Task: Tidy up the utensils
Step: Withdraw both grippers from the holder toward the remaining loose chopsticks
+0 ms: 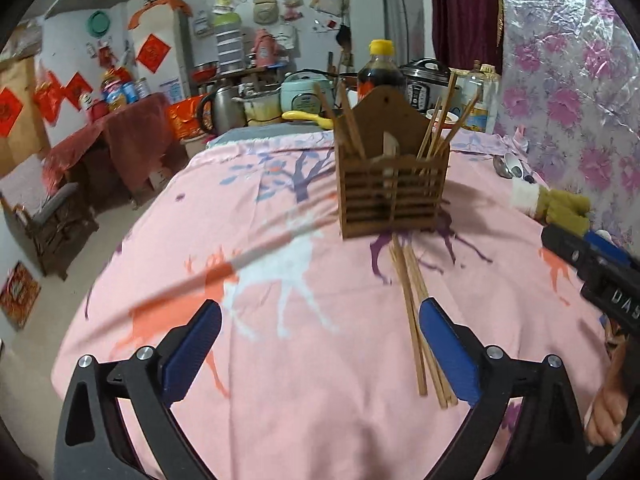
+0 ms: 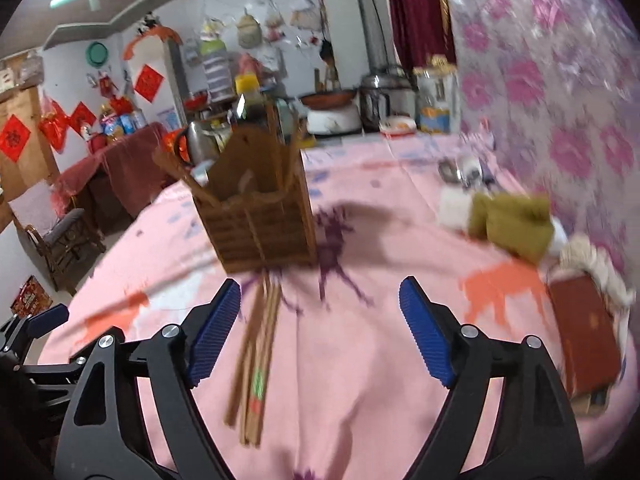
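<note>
A slatted wooden utensil holder stands upright on the pink deer-print tablecloth, with chopsticks and a pale utensil standing in it. A bundle of loose wooden chopsticks lies on the cloth just in front of the holder. My left gripper is open above the cloth, and the bundle lies by its right finger. My right gripper is open too, with the bundle beside its left finger. Neither grips anything. A blurred thin stick crosses the cloth left of the holder.
Metal spoons lie at the back right near an olive and white cloth bundle. A dark red box sits at the right edge. Bottles, cookers and a kettle crowd the far end.
</note>
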Tool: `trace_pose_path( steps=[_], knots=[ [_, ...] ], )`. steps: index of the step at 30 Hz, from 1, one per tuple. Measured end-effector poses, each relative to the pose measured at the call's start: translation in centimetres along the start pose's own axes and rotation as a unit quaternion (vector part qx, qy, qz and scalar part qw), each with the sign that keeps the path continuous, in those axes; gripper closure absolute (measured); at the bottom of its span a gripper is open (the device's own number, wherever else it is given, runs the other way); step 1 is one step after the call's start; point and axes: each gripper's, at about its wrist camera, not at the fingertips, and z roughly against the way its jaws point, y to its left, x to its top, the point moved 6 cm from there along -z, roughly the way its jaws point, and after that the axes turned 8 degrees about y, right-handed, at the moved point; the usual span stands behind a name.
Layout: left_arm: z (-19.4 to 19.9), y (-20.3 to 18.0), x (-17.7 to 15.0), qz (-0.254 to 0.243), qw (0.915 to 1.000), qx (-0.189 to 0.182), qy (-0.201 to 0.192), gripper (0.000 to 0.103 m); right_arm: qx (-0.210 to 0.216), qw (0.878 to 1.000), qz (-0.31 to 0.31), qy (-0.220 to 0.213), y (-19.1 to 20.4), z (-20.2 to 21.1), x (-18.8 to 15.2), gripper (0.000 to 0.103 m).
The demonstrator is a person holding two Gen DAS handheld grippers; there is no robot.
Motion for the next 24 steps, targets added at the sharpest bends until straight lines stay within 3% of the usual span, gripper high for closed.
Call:
trace_pose_path(
  steps=[7, 12, 24],
  knots=[
    [-2.0, 0.3, -5.2, 0.011, 0.9998, 0.018, -0.002, 0.006, -0.022, 0.997, 0.066, 0.033, 0.9, -1.8, -6.2, 0.024],
    [-3.8, 0.2, -6.4, -0.001, 0.9996, 0.026, 0.007, 0.006, -0.023, 0.994, 0.107, 0.017, 1.4, -2.1, -8.5, 0.024],
    [-6.6, -0.1, -8.0, -0.008, 0.9994, 0.015, 0.031, 0.006, 0.011, 0.994, 0.098, 0.041, 1.5, -3.5, -9.5, 0.035]
  ],
)
